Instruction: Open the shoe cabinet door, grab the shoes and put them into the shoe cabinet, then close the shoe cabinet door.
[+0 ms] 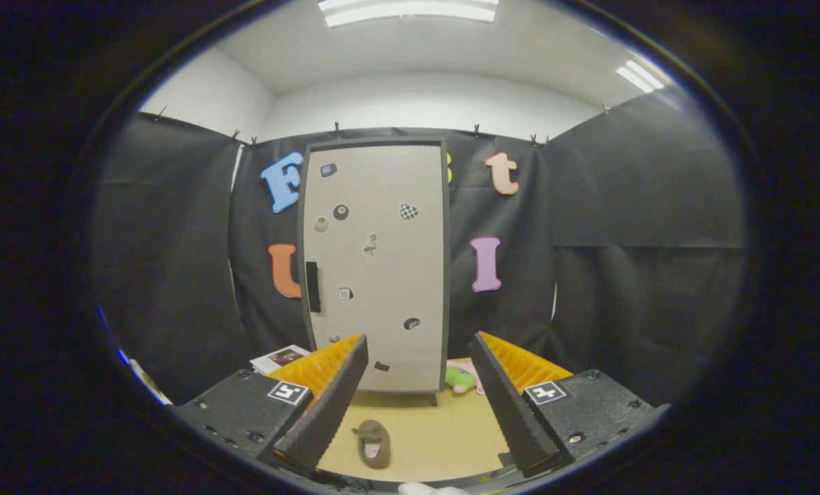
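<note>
Standing shut beyond the gripper (418, 350), the shoe cabinet (375, 265) bears illegible stickers; fingers spread wide, holding nothing, a shoe (373, 443) between them.

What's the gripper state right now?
Gripper: open, holding nothing; shoe lies on the floor between its fingers, untouched; cabinet door beyond, shut.

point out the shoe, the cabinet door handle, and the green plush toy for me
shoe (373, 443), gripper view, on its insole, between the open fingers.
cabinet door handle (313, 287), gripper view, middle of the dark bar.
green plush toy (459, 377), gripper view, on its green body.
</note>
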{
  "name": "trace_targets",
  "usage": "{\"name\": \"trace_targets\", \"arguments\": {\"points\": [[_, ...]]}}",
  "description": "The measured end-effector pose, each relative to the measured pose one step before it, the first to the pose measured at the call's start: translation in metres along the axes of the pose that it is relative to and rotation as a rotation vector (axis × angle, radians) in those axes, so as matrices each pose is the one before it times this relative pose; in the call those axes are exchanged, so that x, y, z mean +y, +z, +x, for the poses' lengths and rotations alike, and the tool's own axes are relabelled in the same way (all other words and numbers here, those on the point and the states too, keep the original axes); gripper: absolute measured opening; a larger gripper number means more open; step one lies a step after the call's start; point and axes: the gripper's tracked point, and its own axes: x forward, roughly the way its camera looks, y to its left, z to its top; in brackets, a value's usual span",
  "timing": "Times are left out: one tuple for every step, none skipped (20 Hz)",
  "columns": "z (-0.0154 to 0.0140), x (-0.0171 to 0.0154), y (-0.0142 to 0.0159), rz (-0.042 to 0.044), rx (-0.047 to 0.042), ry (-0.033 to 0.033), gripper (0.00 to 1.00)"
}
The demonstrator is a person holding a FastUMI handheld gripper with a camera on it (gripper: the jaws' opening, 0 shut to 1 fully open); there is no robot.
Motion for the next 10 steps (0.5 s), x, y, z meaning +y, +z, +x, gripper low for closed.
{"name": "trace_targets", "arguments": {"points": [[0.00087, 0.00252, 0.00004, -0.00198, -0.00053, 0.00189, 0.99], [0.00086, 0.00175, 0.00104, -0.00023, -0.00094, -0.00079, 0.99], [0.00048, 0.00271, 0.00049, -0.0002, -0.00231, 0.00336, 0.99], [0.00072, 0.00285, 0.00156, -0.00118, -0.00382, 0.00121, 0.99], [0.00205, 0.00203, 0.00017, -0.00203, -0.00189, 0.00039, 0.99], [0.0016, 0.0032, 0.00125, -0.00136, -0.00236, -0.0003, 0.99], [0.00205, 0.0034, -0.00132, -0.00037, 0.00412, 0.00032, 0.99], [0.00335, 0.00508, 0.0007, 0.00061, 0.00116, 0.00214, 0.99], [0.00443, 0.00584, -0.00007, -0.00249, 0.00099, 0.00282, 0.99], [0.00586, 0.00586, -0.00029, -0.00504, 0.00427, -0.00018, 0.99]]}}
